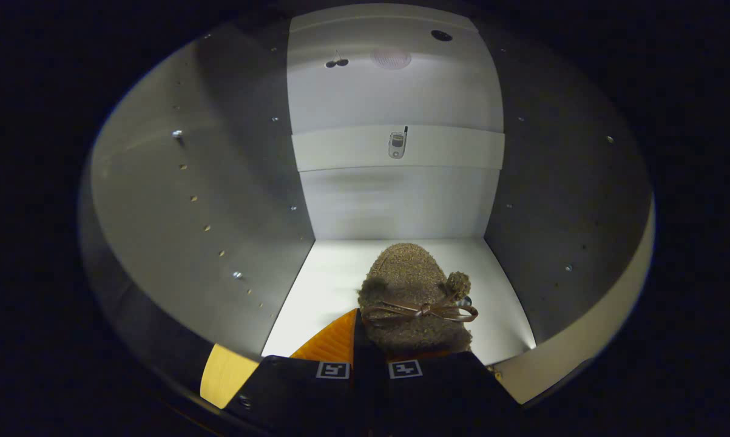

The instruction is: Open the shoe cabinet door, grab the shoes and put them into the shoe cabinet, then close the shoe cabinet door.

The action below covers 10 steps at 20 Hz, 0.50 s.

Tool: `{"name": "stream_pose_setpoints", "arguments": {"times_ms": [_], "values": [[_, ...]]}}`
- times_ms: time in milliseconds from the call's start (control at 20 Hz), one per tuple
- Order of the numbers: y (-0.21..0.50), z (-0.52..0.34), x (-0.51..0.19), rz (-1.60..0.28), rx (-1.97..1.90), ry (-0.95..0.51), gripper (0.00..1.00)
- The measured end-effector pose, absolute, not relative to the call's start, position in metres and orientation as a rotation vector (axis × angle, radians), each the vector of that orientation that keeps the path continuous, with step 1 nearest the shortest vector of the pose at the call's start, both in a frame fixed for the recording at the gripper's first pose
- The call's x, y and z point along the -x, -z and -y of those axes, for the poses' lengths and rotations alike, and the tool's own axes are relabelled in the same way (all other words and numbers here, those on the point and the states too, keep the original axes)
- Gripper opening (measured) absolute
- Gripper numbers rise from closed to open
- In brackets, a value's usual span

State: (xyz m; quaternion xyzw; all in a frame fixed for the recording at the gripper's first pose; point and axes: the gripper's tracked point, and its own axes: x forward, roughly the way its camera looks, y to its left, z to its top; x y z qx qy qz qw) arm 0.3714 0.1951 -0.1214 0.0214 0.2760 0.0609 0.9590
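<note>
We saw the gripper (369, 358) as a broad, dark housing spanning the base of the view, its two halves meeting along a narrow central seam. Each half carried a small square white tag printed with a black blocky pattern, one on either side of that seam. A small round screw sat near the housing's left corner.

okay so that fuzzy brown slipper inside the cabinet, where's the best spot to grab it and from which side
Probably the heel-side collar of the slipper, approached from the cabinet opening: its toe points at the back wall, so the cuff's edge faces the gripper, whose fingers seem to pinch it there already.
</note>
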Motion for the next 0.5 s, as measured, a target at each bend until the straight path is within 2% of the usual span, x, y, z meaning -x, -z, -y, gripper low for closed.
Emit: {"name": "stream_pose_setpoints", "arguments": {"times_ms": [250, 500], "values": [[0.130, -0.206, -0.428, -0.538, 0.026, -0.091, 0.08], [0.162, -0.201, -0.447, -0.594, 0.088, -0.038, 0.08]]}}
